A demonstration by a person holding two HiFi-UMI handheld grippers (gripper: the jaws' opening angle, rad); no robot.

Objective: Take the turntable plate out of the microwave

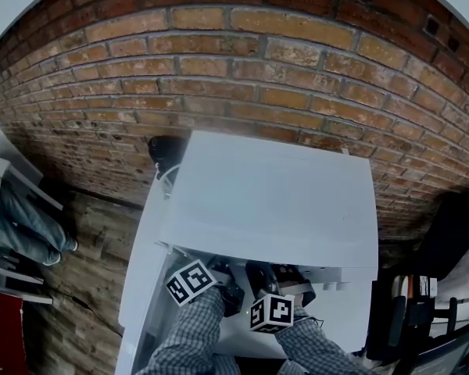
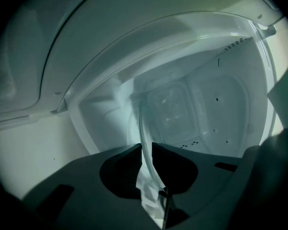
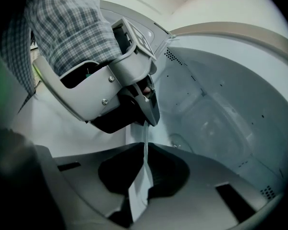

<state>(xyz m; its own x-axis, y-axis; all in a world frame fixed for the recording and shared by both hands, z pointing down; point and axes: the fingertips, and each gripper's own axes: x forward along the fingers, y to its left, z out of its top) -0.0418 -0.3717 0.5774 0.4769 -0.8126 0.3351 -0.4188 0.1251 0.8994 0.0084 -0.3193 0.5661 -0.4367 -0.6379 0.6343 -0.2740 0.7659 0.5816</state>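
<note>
One white microwave (image 1: 273, 201) on the counter (image 1: 141, 287), one brick wall (image 1: 219, 61) behind it. I have two grippers at the open front, two plaid sleeves (image 1: 191, 330) behind them. Left gripper (image 2: 145, 150): jaws clenched on the rim of the single glass turntable plate (image 2: 142, 123), seen edge-on. Right gripper (image 3: 144, 150): jaws clamped on the same rim, right beside the left one. Plate sits at the mouth of the microwave cavity.
</note>
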